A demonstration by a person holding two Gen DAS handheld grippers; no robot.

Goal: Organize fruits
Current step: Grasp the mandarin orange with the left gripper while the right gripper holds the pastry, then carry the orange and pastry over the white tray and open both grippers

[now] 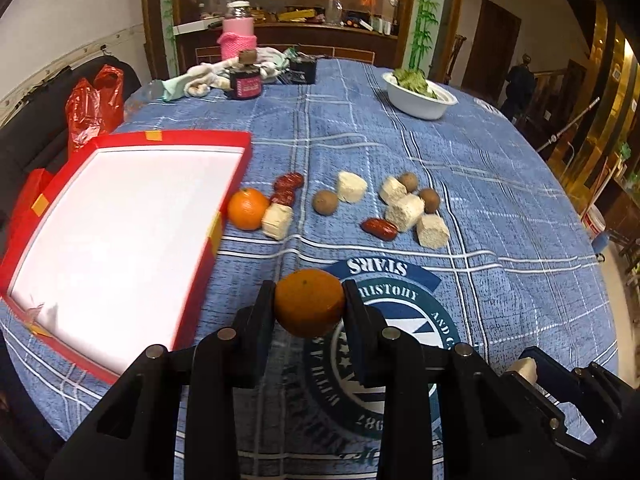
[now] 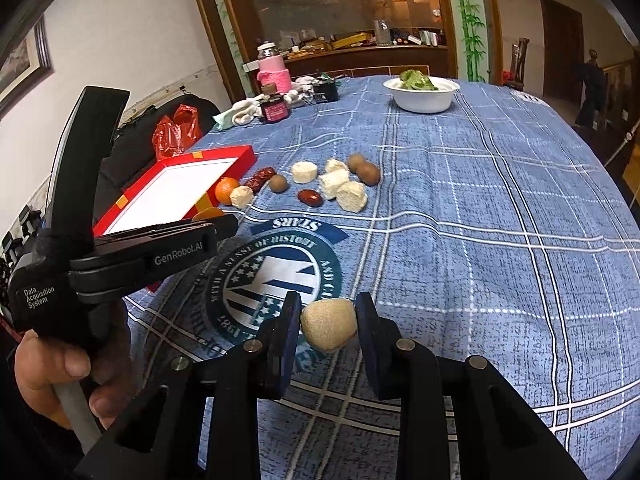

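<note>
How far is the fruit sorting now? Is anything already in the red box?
Nothing is placed yet: the red box looks empty. In hand: the left gripper holds an orange, and the right gripper holds a pale chunk. Left on the cloth: another orange, red dates, brown round fruits and more pale chunks.

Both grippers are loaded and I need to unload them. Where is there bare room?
The red box has a bare white floor. Bare cloth lies around the round emblem, and to its right up to the white bowl. It is crowded between box and bowl, where the orange and the beige chunks lie.
</note>
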